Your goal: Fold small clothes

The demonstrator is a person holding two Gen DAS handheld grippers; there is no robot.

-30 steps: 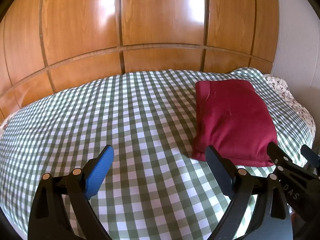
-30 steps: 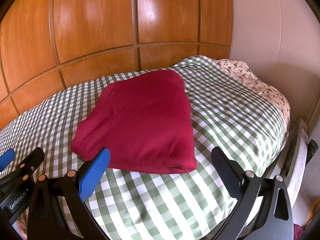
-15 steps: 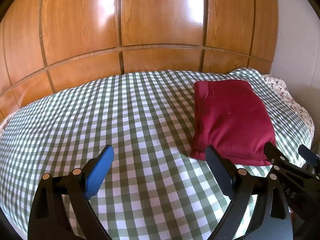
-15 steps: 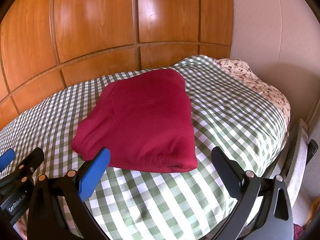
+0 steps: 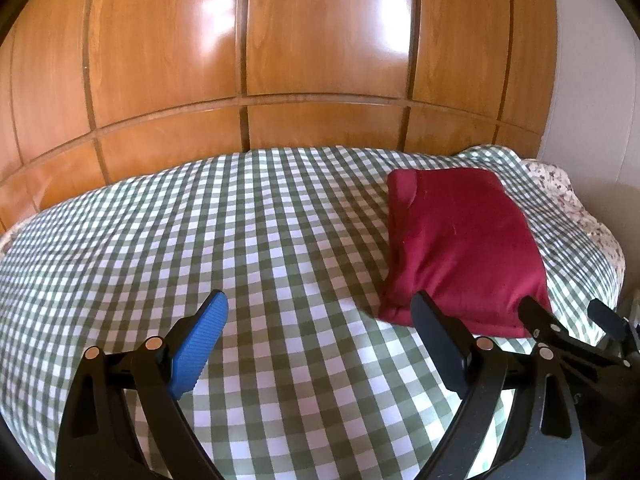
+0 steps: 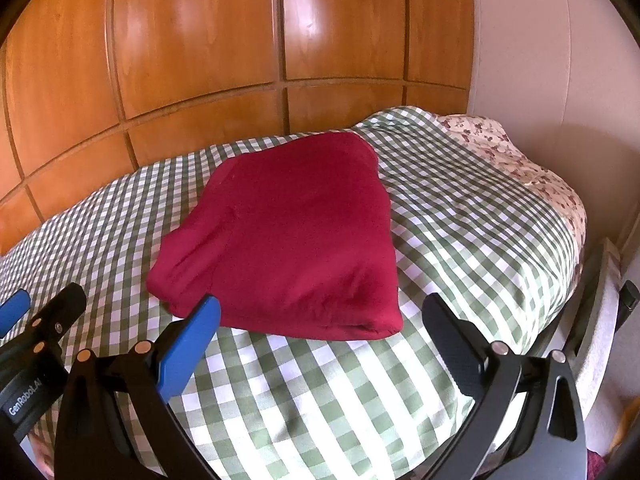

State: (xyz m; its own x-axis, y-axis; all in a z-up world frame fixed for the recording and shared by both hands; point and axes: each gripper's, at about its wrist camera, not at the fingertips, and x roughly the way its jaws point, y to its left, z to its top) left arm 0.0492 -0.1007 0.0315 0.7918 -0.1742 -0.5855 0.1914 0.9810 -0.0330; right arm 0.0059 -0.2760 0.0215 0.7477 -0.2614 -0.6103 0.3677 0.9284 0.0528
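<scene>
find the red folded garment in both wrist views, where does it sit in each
Left wrist view: the red folded garment lies right of centre on the green checked bedcover, just beyond the left gripper's black finger.
Right wrist view: the garment fills the centre, just beyond the open right gripper.
Shared landmark: the floral pillow at the bed's right end, past the garment in both.

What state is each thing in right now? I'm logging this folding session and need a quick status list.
red garment: folded into a compact bundle, lying flat on the bed, held by nothing.
left gripper: open, empty, over bare cloth beside the garment.
right gripper: open, empty, just short of the garment's near edge.
checked bedcover: spread over the bed, mildly rumpled.
floral fabric: exposed at the bed's far right corner.
</scene>
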